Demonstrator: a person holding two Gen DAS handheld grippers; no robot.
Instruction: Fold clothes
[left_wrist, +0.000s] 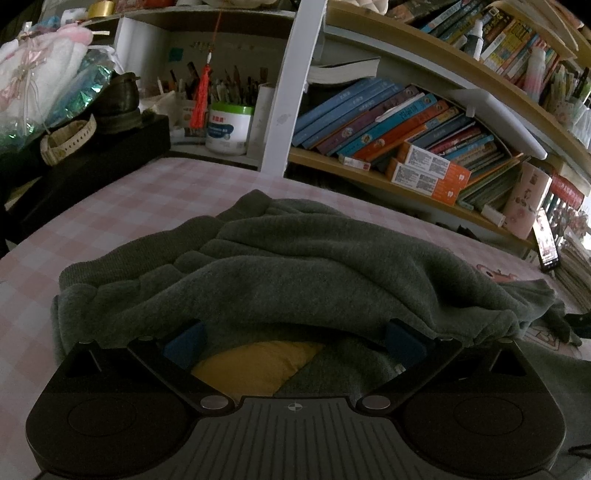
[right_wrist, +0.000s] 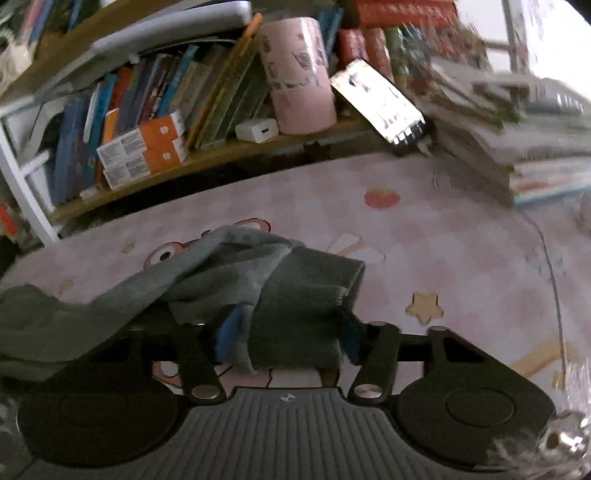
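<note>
A dark grey sweatshirt (left_wrist: 295, 266) lies bunched on the pink checked tablecloth (left_wrist: 122, 206). In the left wrist view my left gripper (left_wrist: 293, 341) is open wide. Its blue pads (left_wrist: 184, 345) sit under a raised fold of the grey cloth, which drapes over both fingertips. A yellow patch (left_wrist: 258, 365) shows in the gap beneath. In the right wrist view my right gripper (right_wrist: 290, 334) is shut on the ribbed sleeve cuff (right_wrist: 306, 291), which fills the space between the blue pads (right_wrist: 227, 332). The sleeve (right_wrist: 110, 306) trails off to the left, and the cuff's end hangs above the cloth.
A bookshelf (left_wrist: 388, 122) packed with books runs along the table's far edge. A lit phone (right_wrist: 376, 99) leans beside a pink cup (right_wrist: 299, 74) and a white charger (right_wrist: 256, 131). A book stack (right_wrist: 517, 147) stands at the right. A black box (left_wrist: 92, 162) and a white jar (left_wrist: 227, 129) stand at the left.
</note>
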